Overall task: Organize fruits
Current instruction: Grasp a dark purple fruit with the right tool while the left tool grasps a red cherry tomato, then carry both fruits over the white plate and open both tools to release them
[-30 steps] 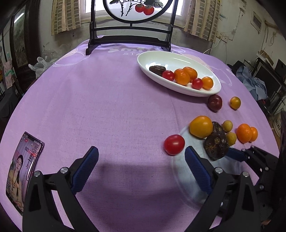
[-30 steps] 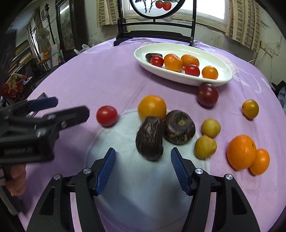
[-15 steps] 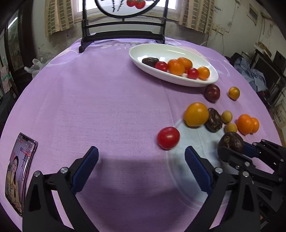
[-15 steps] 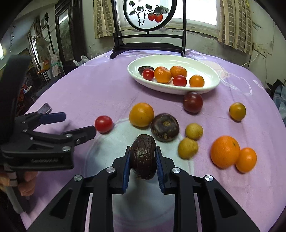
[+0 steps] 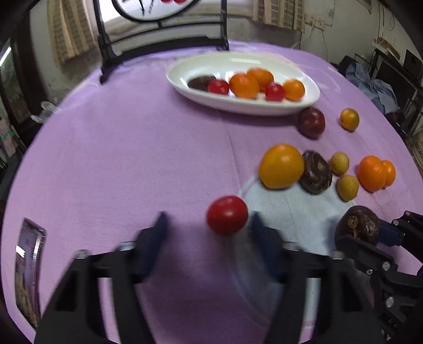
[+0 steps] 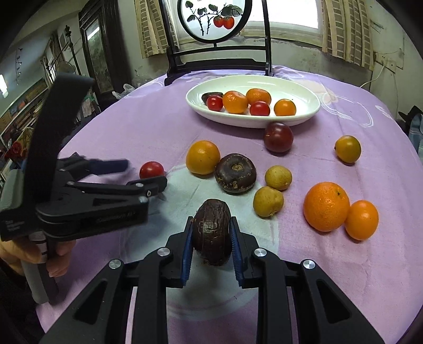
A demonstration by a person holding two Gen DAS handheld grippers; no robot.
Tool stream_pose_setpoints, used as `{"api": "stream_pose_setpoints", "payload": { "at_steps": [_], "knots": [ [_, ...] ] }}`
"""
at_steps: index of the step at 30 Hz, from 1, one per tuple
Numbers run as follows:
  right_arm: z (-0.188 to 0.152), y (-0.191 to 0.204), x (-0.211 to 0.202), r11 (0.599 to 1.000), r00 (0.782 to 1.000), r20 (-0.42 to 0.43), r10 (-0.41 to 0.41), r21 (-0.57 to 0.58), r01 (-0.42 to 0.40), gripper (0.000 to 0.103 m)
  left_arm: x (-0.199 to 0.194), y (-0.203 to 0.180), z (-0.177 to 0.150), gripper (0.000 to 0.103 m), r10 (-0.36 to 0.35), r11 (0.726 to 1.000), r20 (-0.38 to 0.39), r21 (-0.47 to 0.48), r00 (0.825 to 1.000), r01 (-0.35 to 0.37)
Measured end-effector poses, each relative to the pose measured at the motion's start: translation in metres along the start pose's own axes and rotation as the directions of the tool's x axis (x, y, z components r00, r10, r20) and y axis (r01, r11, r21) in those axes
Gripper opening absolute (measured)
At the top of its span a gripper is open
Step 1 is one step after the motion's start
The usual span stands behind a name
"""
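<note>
Above the purple tablecloth (image 6: 148, 127), clamped the dark wrinkled fruit (image 6: 211, 235) between the blue pads of the right gripper (image 6: 211, 247), lifted clear of the cloth. Beside it, spread the left gripper (image 5: 207, 230) wide around the red tomato (image 5: 227, 215), short of the white dish (image 6: 304, 95).

A: What stands behind the round table with the purple cloth (image 6: 148, 119)?
B: A black wooden stand holding a round painted glass panel (image 6: 211, 21), before a bright window (image 6: 290, 18) with checked curtains (image 6: 346, 29).
A: And the walls?
B: Stained, pale plaster (image 6: 298, 57).
</note>
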State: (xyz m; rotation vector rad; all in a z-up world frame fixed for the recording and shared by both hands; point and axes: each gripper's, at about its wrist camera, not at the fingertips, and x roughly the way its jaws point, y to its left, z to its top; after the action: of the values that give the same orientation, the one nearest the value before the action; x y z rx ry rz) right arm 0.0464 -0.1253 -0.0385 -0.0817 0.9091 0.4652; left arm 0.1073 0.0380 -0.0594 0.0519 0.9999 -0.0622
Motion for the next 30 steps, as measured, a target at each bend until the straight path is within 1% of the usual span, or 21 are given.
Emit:
{"api": "stream_pose_setpoints", "payload": {
  "at_steps": [2,3,4,5,7,9,12,15,18,20,22,24,27,30],
  "knots": [
    [-0.002,-0.002,0.002,1.0,1.0,-0.007,0.004,0.005,-0.003,0.026,-0.001,0.0,0.0,0.045,-0.007,1.0,0.006,0.0,1.0,0.007],
    [-0.003,-0.003,0.002,1.0,1.0,-0.011,0.003,0.008,-0.003,0.026,-0.002,-0.002,0.0,0.035,-0.011,1.0,0.009,0.011,1.0,0.011],
    [-0.004,-0.004,0.003,1.0,1.0,-0.016,0.003,0.012,-0.003,0.026,-0.003,-0.003,-0.001,0.03,-0.021,1.0,0.009,0.019,1.0,0.021],
    [-0.004,-0.004,0.003,1.0,1.0,-0.015,0.005,0.014,-0.004,0.026,-0.005,-0.005,-0.002,0.028,-0.02,1.0,0.005,0.023,1.0,0.02],
    [-0.003,-0.003,-0.002,1.0,1.0,-0.001,0.017,0.012,-0.017,0.026,-0.008,-0.006,-0.002,0.028,-0.016,1.0,-0.003,0.02,1.0,0.016],
    [-0.001,-0.001,-0.007,0.999,0.999,0.013,0.035,0.005,-0.035,0.026,-0.015,-0.008,0.0,0.027,-0.036,0.999,0.0,0.024,0.999,0.036],
    [0.008,-0.001,-0.015,0.999,0.998,0.032,0.047,-0.009,-0.047,0.026,-0.032,-0.012,0.012,0.027,-0.04,0.998,0.05,0.057,0.998,0.037],
    [0.027,-0.005,-0.023,0.999,0.997,0.063,0.035,-0.024,-0.033,0.026,-0.043,-0.014,0.035,0.027,-0.063,0.996,0.076,0.065,0.995,0.058],
    [0.053,-0.012,-0.029,0.999,0.993,0.114,0.026,-0.03,-0.023,0.026,-0.045,-0.014,0.064,0.027,-0.057,0.997,0.11,0.058,0.992,0.051],
    [0.073,-0.016,-0.029,1.0,0.989,0.146,0.018,-0.026,-0.014,0.026,-0.04,-0.013,0.086,0.027,-0.048,0.998,0.126,0.041,0.991,0.043],
    [0.095,-0.022,-0.021,1.0,0.986,0.164,0.016,-0.011,-0.014,0.026,-0.03,-0.009,0.107,0.027,-0.065,0.998,0.116,0.01,0.991,0.064],
    [0.115,-0.028,-0.008,1.0,0.986,0.169,-0.003,0.008,0.002,0.026,-0.014,-0.005,0.127,0.027,-0.057,0.998,0.101,-0.02,0.993,0.059],
    [0.138,-0.034,0.022,0.999,0.989,0.144,-0.024,0.031,0.02,0.026,0.015,0.001,0.148,0.027,-0.024,0.998,0.068,-0.05,0.997,0.028],
    [0.146,-0.038,0.051,0.999,0.995,0.094,-0.033,0.045,0.029,0.026,0.041,0.007,0.159,0.027,-0.015,0.996,0.027,-0.087,1.0,0.017]
  ]
}}
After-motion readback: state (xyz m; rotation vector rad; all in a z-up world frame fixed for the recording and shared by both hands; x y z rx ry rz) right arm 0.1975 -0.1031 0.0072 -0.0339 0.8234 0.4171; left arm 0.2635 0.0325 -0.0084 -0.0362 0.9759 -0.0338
